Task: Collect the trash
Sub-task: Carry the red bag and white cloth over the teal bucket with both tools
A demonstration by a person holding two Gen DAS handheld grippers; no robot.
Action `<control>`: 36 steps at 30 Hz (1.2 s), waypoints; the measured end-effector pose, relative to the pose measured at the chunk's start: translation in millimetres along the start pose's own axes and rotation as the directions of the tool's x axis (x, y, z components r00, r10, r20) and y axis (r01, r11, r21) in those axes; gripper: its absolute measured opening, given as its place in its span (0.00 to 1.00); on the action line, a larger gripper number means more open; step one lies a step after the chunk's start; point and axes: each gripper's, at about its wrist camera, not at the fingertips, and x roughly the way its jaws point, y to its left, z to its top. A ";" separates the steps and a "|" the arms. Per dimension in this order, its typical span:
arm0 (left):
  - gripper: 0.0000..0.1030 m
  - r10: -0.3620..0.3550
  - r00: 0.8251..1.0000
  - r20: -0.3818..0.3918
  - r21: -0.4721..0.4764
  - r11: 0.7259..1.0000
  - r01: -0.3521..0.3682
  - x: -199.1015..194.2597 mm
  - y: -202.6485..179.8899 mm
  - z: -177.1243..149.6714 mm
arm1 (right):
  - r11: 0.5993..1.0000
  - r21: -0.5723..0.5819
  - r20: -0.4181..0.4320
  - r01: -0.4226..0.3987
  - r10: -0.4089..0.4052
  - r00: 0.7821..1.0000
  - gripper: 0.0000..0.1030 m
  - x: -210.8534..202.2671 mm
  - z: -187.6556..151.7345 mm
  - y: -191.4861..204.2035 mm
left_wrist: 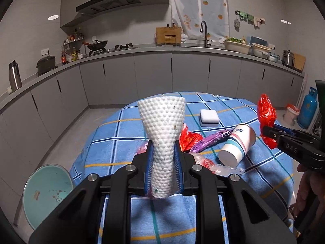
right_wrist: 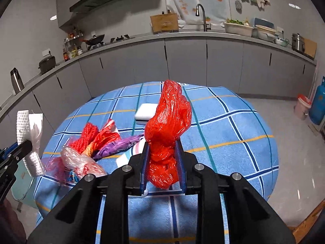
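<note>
My left gripper [left_wrist: 163, 148] is shut on a white foam net sleeve [left_wrist: 163, 126], held upright above the round table's blue checked cloth [left_wrist: 126, 142]. It also shows in the right wrist view [right_wrist: 24, 130]. My right gripper [right_wrist: 162, 148] is shut on a crumpled red plastic bag [right_wrist: 168, 126], held above the table; the bag shows at the right of the left wrist view [left_wrist: 266, 113]. On the table lie a striped paper cup [left_wrist: 237, 144] on its side, a purple wrapper [left_wrist: 213, 139], red wrappers [right_wrist: 97, 136] and a clear plastic bag [right_wrist: 79, 160].
A white sponge block [left_wrist: 209, 118] sits further back on the table. A teal bin [left_wrist: 46, 191] stands on the floor left of the table. Grey kitchen cabinets [left_wrist: 152, 75] run behind. A blue gas cylinder [left_wrist: 308, 107] and small bucket [left_wrist: 291, 113] stand at the right.
</note>
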 end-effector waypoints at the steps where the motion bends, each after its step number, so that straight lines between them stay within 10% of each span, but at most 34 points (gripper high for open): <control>1: 0.20 0.001 1.000 0.000 -0.006 1.000 -0.001 -1.4 1.8 0.1 | 1.000 -0.005 0.003 -0.003 0.003 1.000 0.25 -2.1 -0.1 3.0; 36: 0.20 0.242 0.969 -0.044 -0.187 0.951 -0.246 -35.4 134.4 -20.9 | 0.912 -0.268 -0.058 -0.311 0.306 0.950 0.25 -1.6 4.2 200.1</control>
